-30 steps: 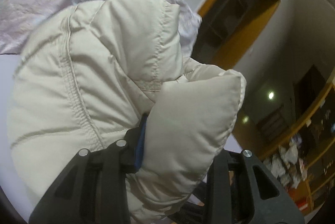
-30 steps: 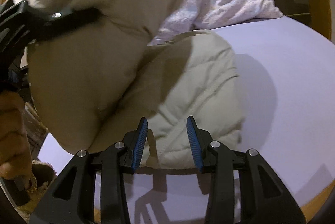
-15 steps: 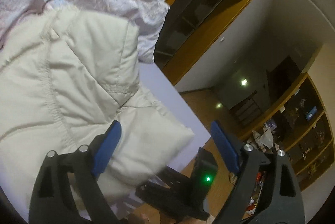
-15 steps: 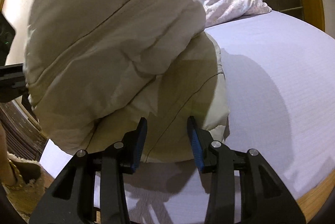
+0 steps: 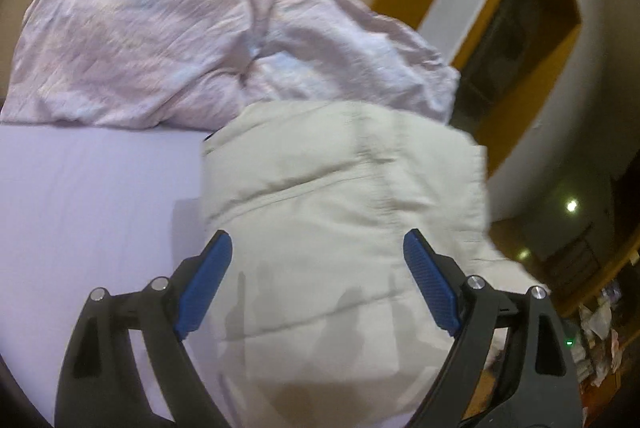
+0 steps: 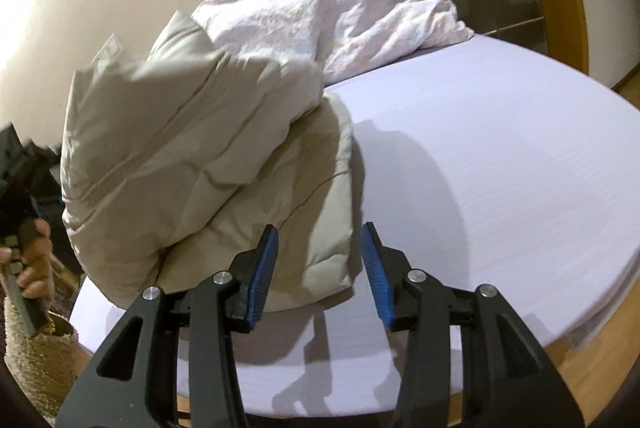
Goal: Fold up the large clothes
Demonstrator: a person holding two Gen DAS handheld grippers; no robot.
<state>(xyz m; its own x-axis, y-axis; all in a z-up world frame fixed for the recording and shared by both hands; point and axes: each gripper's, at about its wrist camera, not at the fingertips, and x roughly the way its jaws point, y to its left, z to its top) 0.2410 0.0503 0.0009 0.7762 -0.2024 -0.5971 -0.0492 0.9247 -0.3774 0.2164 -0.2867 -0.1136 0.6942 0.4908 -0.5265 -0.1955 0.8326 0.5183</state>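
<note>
A beige puffer jacket [image 5: 340,188] lies folded over itself on the lavender bed sheet [image 5: 80,208]. My left gripper [image 5: 317,234] hovers just above it, wide open, with the blue pads clear of the cloth. In the right wrist view the jacket [image 6: 180,148] is a thick bundle near the bed's left edge, its upper fold bulging. My right gripper [image 6: 320,228] sits at the jacket's near right corner with its jaws opening and nothing pressed between them. A blurred left gripper [image 6: 20,164] and the hand [image 6: 36,256] holding it show at the far left.
A crumpled pale pink duvet [image 6: 340,8] is heaped at the head of the bed, touching the jacket. Bare sheet [image 6: 500,148] stretches to the right. A woven basket [image 6: 36,360] stands on the floor at the left. A dark wood-framed recess [image 5: 520,28] is beyond the bed.
My left gripper let go of the jacket fold, opened wide and drew back. The fold dropped onto the rest of the jacket. My right gripper shifted slightly toward the jacket's corner.
</note>
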